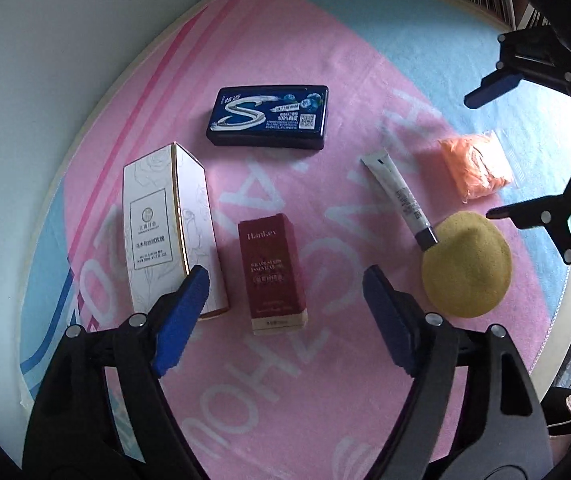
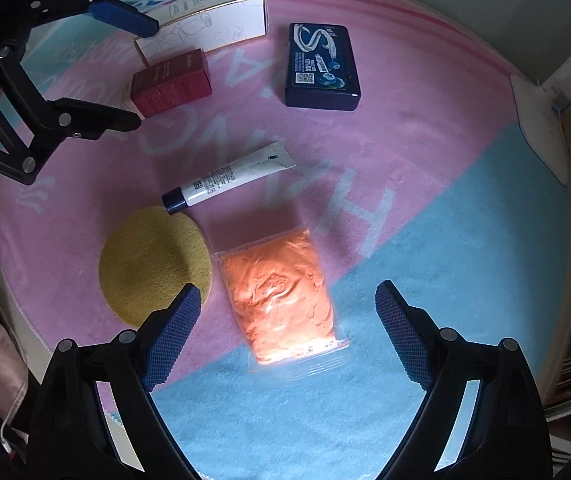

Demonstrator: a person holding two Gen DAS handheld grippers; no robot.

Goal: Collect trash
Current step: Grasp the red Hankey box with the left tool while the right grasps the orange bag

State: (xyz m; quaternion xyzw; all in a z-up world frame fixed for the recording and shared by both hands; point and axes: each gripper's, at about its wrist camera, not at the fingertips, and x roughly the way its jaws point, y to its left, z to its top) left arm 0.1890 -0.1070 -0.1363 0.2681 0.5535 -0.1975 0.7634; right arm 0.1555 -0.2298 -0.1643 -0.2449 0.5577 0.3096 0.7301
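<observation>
Trash lies spread across the pink and blue mat (image 1: 425, 56), and by the look of it none has been collected yet: every piece rests flat on the mat, neither tool has anything in it, and no bin or bag to receive the pieces shows in either view.

Counted, there are six pieces, one of each kind. One white carton (image 1: 169, 224) lies toward the mat's left edge as the left wrist view has it, and one dark red carton (image 1: 271, 276) is just beside it. One dark blue gum case (image 1: 269, 116) sits further in, apart from both. One white tube (image 2: 229, 178) lies near the middle, its dark cap touching or very nearly touching one yellow round sponge (image 2: 153, 264). One clear bag of orange material (image 2: 281, 300) lies just beside the sponge, straddling the line where pink meets blue.

The left gripper (image 1: 285, 276) is spread wide and holds nothing; the red carton lies in line with the gap between its fingers, though I cannot tell how high above it the tool stands. The right gripper (image 2: 285, 296) is likewise spread wide and empty, with the orange bag between its fingers in its own view.

My judgement is that the whole job remains: six pickups, likely starting with the red carton and the orange bag.
</observation>
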